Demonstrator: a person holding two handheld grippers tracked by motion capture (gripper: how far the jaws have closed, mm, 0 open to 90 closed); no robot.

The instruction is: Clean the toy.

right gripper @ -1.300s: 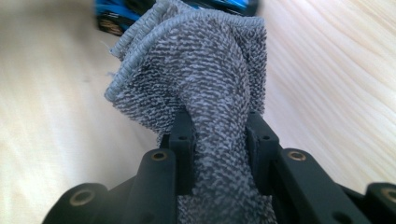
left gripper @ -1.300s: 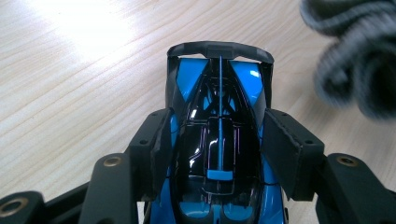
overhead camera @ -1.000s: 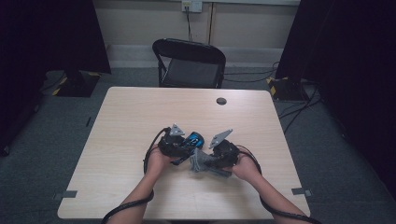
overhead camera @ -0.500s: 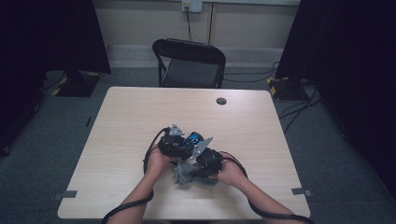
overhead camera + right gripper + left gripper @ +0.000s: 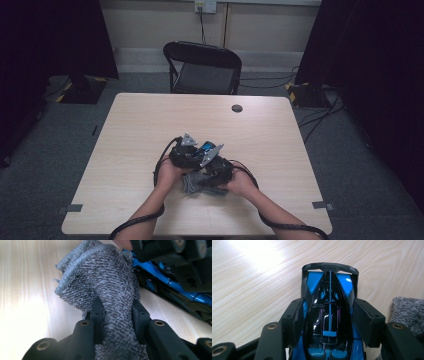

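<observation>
The toy car — a blue-and-black racing model — is the reference for all positions below. It sits over the near-centre part of the table, just in front of the person's hands. In the left gripper view its long axis runs straight away from the camera, with the dark wing-like bar at the far end.

The left gripper is clamped across the car's body, one pad on each flank, at about mid-length. The grip looks square to the long axis.

The grey cloth lies just beside the car, on its right flank as the left gripper view shows it. In the right gripper view the cloth's upper folds reach the car's blue edge; whether they press on it cannot be told.

The right gripper is closed on a bunched neck of the cloth. It is the nearer tool for wiping — the cloth stands between it and the car.

Judgement: the coming move is a wipe, and it depends on carrying the cloth sideways onto the car, across its long axis.
</observation>
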